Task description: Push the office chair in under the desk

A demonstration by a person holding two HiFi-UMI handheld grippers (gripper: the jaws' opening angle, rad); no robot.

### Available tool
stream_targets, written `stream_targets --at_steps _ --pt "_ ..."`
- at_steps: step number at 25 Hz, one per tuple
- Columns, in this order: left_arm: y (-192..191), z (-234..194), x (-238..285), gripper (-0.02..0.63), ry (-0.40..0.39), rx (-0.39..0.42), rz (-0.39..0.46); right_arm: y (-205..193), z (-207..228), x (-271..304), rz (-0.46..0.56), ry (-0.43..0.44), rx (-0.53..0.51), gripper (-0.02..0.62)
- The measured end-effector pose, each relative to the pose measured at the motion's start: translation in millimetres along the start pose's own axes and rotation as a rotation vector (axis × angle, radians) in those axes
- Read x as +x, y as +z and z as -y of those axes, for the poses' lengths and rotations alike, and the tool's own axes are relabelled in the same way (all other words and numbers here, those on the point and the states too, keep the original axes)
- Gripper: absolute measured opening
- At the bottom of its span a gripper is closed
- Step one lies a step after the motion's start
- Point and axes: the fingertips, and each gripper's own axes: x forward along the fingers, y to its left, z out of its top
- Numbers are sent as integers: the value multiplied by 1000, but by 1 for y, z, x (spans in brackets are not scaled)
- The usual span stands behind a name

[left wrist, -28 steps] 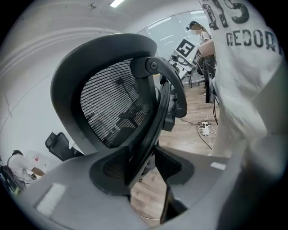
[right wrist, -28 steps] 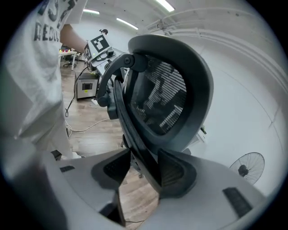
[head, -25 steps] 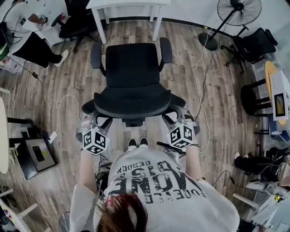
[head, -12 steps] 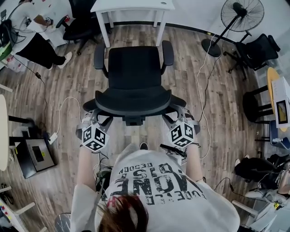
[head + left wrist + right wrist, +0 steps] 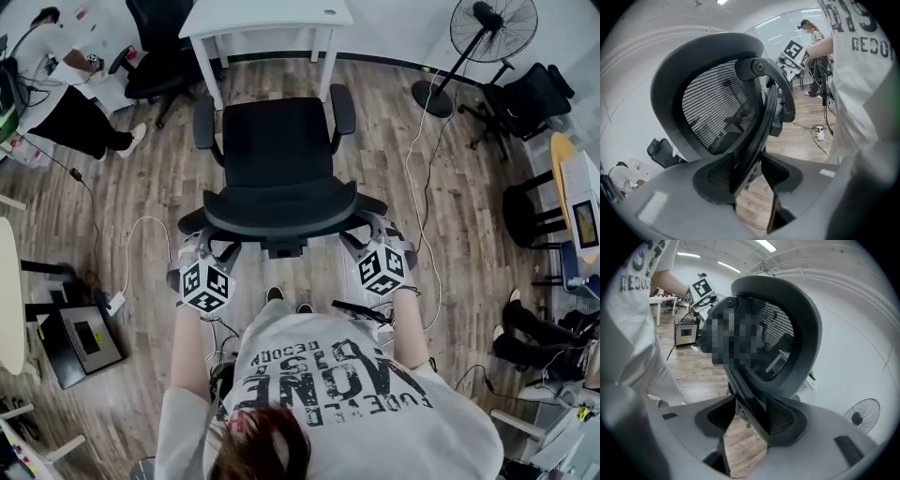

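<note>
A black office chair point(image 5: 277, 141) stands on the wood floor facing a white desk point(image 5: 267, 17) at the top of the head view. Its mesh backrest point(image 5: 281, 214) is nearest me. My left gripper point(image 5: 202, 248) holds the backrest's left edge and my right gripper point(image 5: 367, 236) holds its right edge. In the left gripper view the backrest frame point(image 5: 717, 112) runs down between the jaws of the left gripper point(image 5: 747, 173), pads against it. The right gripper view shows the same: the frame point(image 5: 806, 333) is clamped by the right gripper point(image 5: 747, 416).
A standing fan point(image 5: 492, 28) and a folded black chair point(image 5: 530, 94) are at the back right. A second black chair point(image 5: 159, 42) and a seated person point(image 5: 66, 103) are at the back left. Cables point(image 5: 417, 187) trail beside the chair; a boxed device point(image 5: 80, 342) lies at the left.
The chair and both grippers have moved forward toward the white desk. I have stepped along behind it. Both grips stay on the backrest.
</note>
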Motion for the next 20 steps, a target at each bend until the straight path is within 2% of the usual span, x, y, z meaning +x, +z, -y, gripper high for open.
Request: stream_targets --at_steps 20 --pt "-2 -39 27 184 19 32 28 6 34 36 -27 -6 42 186"
